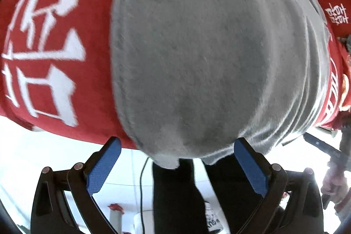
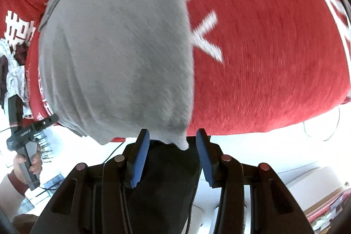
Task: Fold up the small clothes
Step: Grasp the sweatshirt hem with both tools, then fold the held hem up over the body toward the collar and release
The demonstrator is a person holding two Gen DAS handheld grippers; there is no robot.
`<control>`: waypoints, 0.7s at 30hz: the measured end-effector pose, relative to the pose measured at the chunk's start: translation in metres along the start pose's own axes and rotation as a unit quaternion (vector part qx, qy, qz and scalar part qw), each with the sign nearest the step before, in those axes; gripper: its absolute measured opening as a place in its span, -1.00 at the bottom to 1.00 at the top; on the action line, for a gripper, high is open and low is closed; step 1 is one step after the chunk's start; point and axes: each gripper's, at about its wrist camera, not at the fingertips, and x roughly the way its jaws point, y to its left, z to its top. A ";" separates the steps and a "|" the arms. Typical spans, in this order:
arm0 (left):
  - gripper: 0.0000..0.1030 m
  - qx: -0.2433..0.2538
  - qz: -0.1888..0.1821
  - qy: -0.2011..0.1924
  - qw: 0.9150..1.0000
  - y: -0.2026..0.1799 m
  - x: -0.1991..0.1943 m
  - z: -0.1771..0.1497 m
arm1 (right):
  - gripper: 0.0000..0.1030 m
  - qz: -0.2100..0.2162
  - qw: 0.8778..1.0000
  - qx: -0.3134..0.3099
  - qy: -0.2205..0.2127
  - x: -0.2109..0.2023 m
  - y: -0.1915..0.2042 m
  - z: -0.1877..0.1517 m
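Note:
A small grey garment (image 1: 197, 54) lies on a red cloth with white lettering (image 1: 57, 41) and hangs over its near edge. My left gripper (image 1: 177, 147) is open, its blue pads (image 1: 103, 168) wide apart on either side of the garment's hanging corner, not touching it. In the right wrist view the same grey garment (image 2: 118, 54) lies on the red cloth (image 2: 263, 47). My right gripper (image 2: 172, 137) is open, its blue pads (image 2: 140, 159) either side of the other hanging corner (image 2: 177, 139).
Below the table edge are dark trousers (image 1: 175, 194) and a bright white floor (image 1: 26, 150). The left gripper and the hand holding it show at the left of the right wrist view (image 2: 24, 135). A patterned cloth (image 2: 13, 71) lies at the far left.

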 end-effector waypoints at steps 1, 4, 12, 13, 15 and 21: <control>1.00 0.000 -0.005 -0.002 1.000 0.005 0.000 -0.003 | -0.07 0.002 1.000 -0.003 -0.003 0.003 0.000 0.000; 1.00 -0.004 -0.012 -0.015 1.000 0.005 -0.002 -0.006 | -0.06 0.007 1.000 -0.011 -0.002 0.017 -0.001 0.001; 0.38 -0.024 -0.021 -0.032 0.999 -0.004 0.004 -0.036 | -0.07 0.060 0.998 -0.006 0.001 0.032 -0.003 -0.010; 0.09 -0.023 -0.024 -0.029 0.999 -0.006 0.005 -0.038 | -0.17 0.065 0.998 0.004 0.003 0.032 -0.002 -0.009; -0.59 -0.012 -0.048 -0.021 0.999 -0.007 0.003 -0.046 | -0.79 0.074 0.997 0.014 0.007 0.033 -0.005 -0.014; -0.81 0.000 -0.122 -0.031 0.992 -0.014 -0.030 -0.046 | -0.80 0.184 0.982 0.039 -0.004 -0.002 0.001 -0.006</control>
